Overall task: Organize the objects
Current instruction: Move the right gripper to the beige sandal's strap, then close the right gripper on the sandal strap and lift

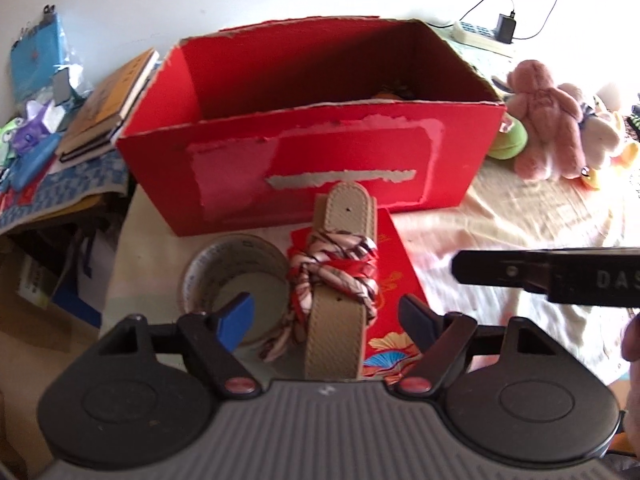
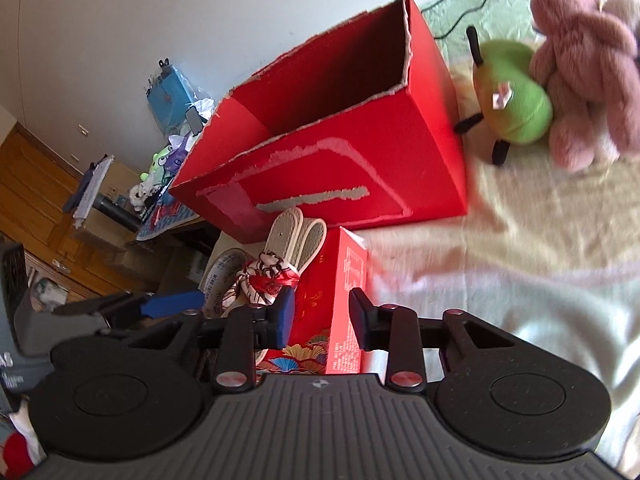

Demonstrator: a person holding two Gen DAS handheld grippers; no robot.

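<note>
An open red cardboard box (image 1: pixel 320 152) stands on the bed; it also shows in the right wrist view (image 2: pixel 340 148). In front of it lies a beige belt tied with a red-and-white scarf (image 1: pixel 336 280), resting on a flat red packet (image 1: pixel 396 280). My left gripper (image 1: pixel 328 316) is open, its fingers on either side of the belt, not touching it. My right gripper (image 2: pixel 322 316) is open around the edge of the red packet (image 2: pixel 344 304), with the belt (image 2: pixel 296 240) just to its left. Whether its pads touch the packet I cannot tell.
A tape roll (image 1: pixel 236 280) lies left of the belt. Pink (image 1: pixel 548 120) and green (image 2: pixel 512 96) plush toys sit right of the box. Books (image 1: pixel 108 104) and clutter fill the left side. A power strip (image 1: pixel 480 34) lies behind.
</note>
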